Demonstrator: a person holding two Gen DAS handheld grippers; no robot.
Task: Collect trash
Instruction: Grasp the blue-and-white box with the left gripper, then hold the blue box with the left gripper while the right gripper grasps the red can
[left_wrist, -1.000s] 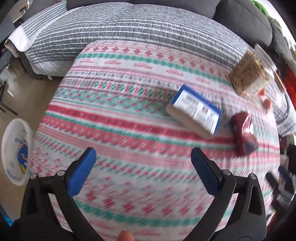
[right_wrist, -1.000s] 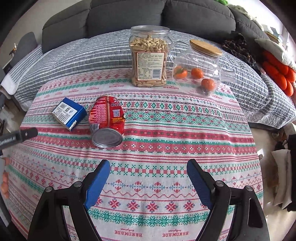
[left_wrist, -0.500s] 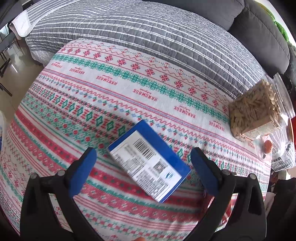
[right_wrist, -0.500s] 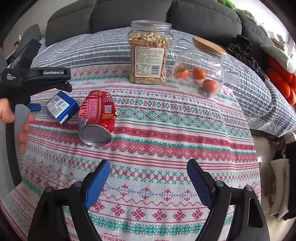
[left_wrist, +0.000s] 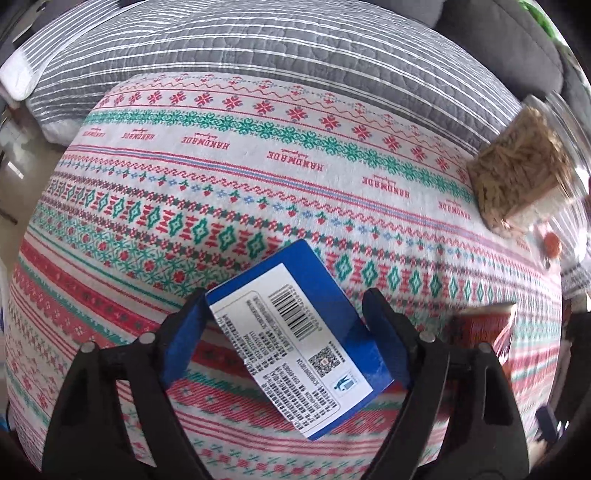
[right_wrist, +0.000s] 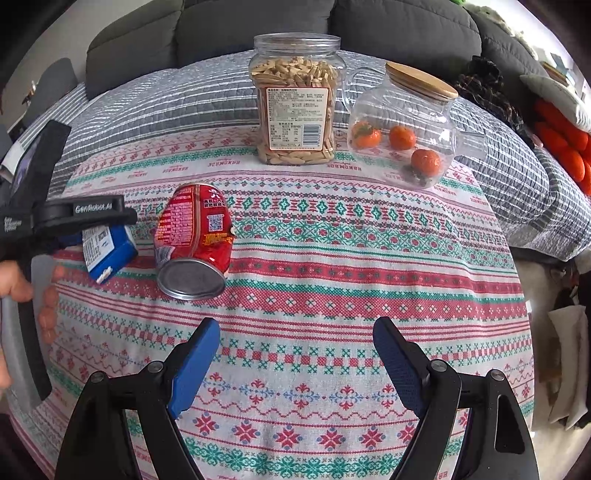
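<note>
A blue box (left_wrist: 295, 332) with a white barcode label lies on the patterned tablecloth (left_wrist: 258, 177). My left gripper (left_wrist: 286, 299) straddles it and its jaws are closing, the blue pads right at the box's two sides. In the right wrist view the box (right_wrist: 110, 251) shows under that gripper, which a hand (right_wrist: 14, 280) holds. A red can (right_wrist: 192, 236) lies on its side just right of the box, its metal bottom towards me. My right gripper (right_wrist: 295, 332) hovers open over bare cloth in front of the can, with nothing between its fingers.
At the table's far edge stand a clear jar of nuts (right_wrist: 295, 103) and a glass jar with a wooden lid (right_wrist: 402, 133) holding tangerines. A grey striped quilt (right_wrist: 166, 96) and a dark sofa (right_wrist: 258, 22) lie behind. The red can (left_wrist: 480, 332) is near the left gripper's right finger.
My left gripper came forward and down over the blue box, and its jaws narrowed around it. The right gripper stayed where it was, still open.
</note>
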